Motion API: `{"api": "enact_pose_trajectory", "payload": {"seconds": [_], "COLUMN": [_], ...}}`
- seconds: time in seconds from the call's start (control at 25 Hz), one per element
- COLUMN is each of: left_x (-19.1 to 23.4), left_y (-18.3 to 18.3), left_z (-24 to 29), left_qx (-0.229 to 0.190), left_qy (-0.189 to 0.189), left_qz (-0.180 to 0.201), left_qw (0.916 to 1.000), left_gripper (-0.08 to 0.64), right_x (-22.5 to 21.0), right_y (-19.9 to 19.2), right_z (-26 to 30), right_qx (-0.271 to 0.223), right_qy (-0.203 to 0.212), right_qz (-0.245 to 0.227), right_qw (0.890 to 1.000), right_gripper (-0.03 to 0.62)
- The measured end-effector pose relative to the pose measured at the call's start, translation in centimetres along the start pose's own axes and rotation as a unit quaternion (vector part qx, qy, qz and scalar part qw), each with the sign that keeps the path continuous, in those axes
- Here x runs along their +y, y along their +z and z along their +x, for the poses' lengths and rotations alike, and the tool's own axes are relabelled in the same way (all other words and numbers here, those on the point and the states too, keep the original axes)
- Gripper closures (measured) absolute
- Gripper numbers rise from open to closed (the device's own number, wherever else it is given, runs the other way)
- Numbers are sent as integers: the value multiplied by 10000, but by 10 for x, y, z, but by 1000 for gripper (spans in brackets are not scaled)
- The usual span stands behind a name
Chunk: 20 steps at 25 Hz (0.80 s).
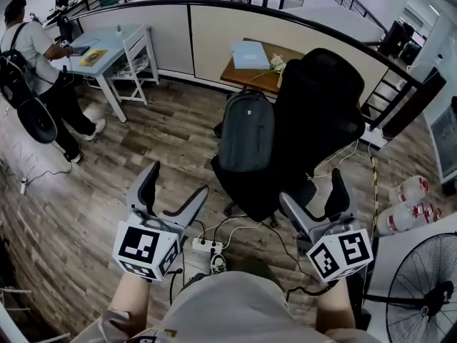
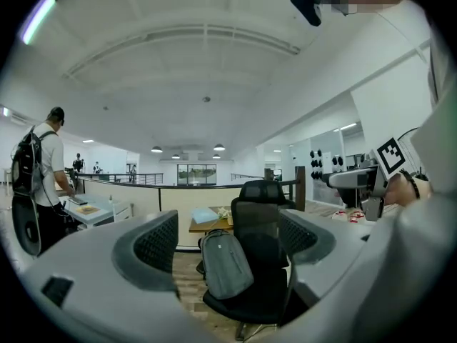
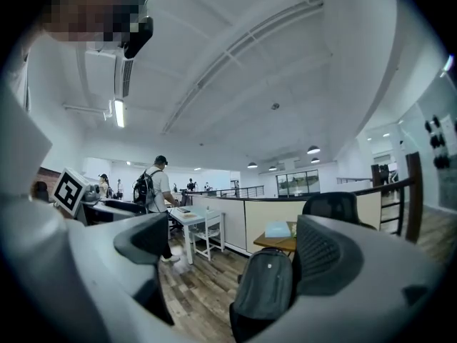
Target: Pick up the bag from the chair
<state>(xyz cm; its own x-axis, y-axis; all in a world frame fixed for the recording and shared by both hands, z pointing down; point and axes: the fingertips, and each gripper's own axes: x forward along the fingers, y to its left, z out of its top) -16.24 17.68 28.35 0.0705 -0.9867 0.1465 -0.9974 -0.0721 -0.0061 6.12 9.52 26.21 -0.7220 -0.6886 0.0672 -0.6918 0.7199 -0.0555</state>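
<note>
Two tools, left gripper (image 1: 175, 188) and right gripper (image 1: 318, 195), hover before the black mesh office chair (image 1: 321, 106) in the head view. The grey fabric backpack (image 1: 246, 131) stands upright on the chair's seat.

Left gripper view: jaws spread, empty, backpack on the chair beyond.

Right gripper view: jaws spread, empty, short of the chair.

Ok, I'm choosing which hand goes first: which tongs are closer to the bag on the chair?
Left, only just. The left tongs point straight at the bag from its near left; the right tongs sit a touch further back, off its near right.
</note>
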Motion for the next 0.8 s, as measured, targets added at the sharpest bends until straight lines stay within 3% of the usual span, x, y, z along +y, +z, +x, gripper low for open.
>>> {"api": "enact_pose_trajectory", "payload": {"seconds": [0.24, 0.4, 0.8], "left_x": [25, 33, 54], "left_y": [-23, -18, -16], "left_z": [26, 44, 138], "left_qx": [219, 33, 198], "left_qy": [-52, -91, -242], "left_qz": [-88, -280, -60], "left_qw": [9997, 9996, 9995], "left_gripper": [138, 138, 138], "right_x": [-2, -17, -66], "right_y": [-16, -21, -28], "right_z": [37, 54, 128], "right_qx": [211, 261, 383], "right_qy": [-56, -149, -163], "right_qz": [-58, -46, -96], "right_qw": [9997, 9995, 9991], "right_gripper": [26, 26, 27]}}
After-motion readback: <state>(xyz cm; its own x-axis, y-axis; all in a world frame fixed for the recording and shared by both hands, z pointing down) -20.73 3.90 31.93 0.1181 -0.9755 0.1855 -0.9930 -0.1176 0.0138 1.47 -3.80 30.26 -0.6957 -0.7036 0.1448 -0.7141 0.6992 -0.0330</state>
